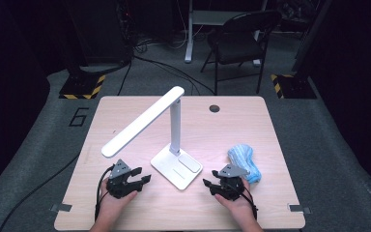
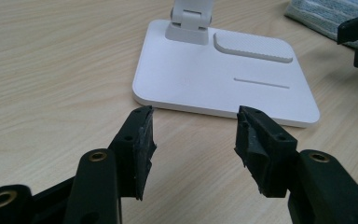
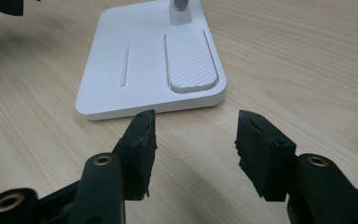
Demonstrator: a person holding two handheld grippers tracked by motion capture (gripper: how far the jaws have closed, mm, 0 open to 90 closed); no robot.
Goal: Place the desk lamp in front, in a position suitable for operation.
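**Open fingers flanking a white desk lamp: judging the hold**

Left fingers (image 2: 140, 140) spread wide, nothing between them, resting low over the counter and aimed at the near edge of the lamp base. Right fingers (image 3: 142, 140) likewise wide and empty, pointed at the opposite side of the same base. Left gripper (image 1: 145, 178) and right gripper (image 1: 207, 183) both near the base, not touching it.

Between them, towards the middle of the pale wood-grain counter (image 1: 125, 208): white plastic desk lamp (image 1: 175, 125) with flat rectangular base (image 2: 214, 79), upright post and long slim head slanting down to the left. Ribbed pad (image 3: 189, 56) on the base top, beside the post hinge.

Probably light overall, with most weight in the base; smooth plastic, likely slippery under the pads. Base plate thin and stiff, so a pinch across its edge looks workable. Post a sounder hold for lifting. Long head likely to swing on its hinge; best left alone.

Blue striped cloth (image 1: 244, 159), soft and crumpled, just behind the right gripper.
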